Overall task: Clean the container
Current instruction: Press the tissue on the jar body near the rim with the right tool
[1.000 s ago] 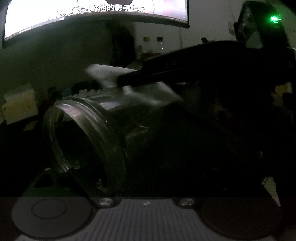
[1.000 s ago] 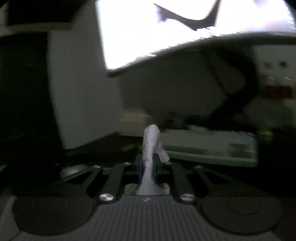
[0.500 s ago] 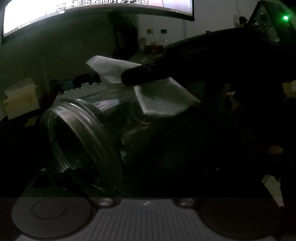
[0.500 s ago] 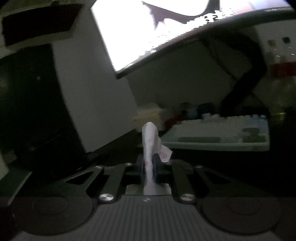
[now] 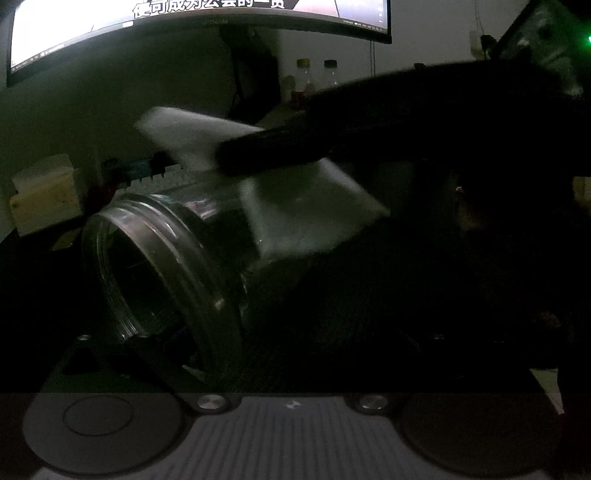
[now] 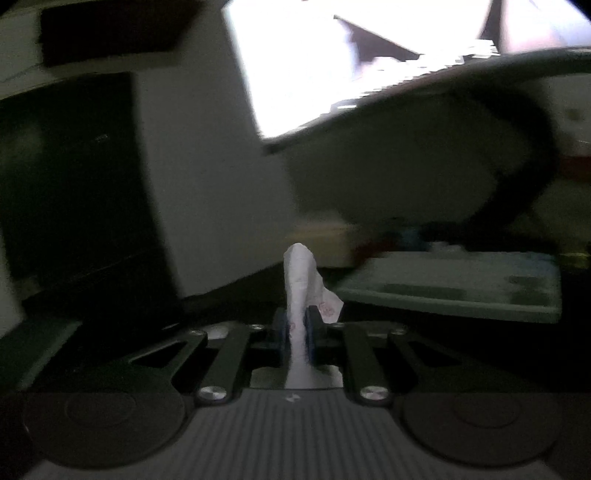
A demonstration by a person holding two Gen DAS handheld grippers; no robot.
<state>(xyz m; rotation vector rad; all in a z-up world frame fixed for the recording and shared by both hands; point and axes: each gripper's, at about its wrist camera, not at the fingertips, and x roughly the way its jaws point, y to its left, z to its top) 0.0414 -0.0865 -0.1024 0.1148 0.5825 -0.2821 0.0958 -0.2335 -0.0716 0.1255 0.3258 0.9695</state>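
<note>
Glass jar [image 5: 162, 266] lies on its side in the left tool [image 5: 184, 354], threaded mouth toward the lens and to the left; grip on it looks closed, though the dark hides the fingers. Right tool [image 6: 297, 328] is clamped tight on a folded white tissue [image 6: 301, 280]; in the left view the same tissue [image 5: 306, 210] rests against the jar's upper outer wall, just behind the neck. Judgement: outside wipe in progress. To do it well, keep the tissue flat on the glass, sweep along the wall, and rotate the jar between passes. Beyond, on the desk: keyboard [image 6: 454, 288], pale box [image 5: 44, 195], two small bottles [image 5: 317, 79], monitor [image 5: 199, 22]. Low light and motion blur obscure contact.
</note>
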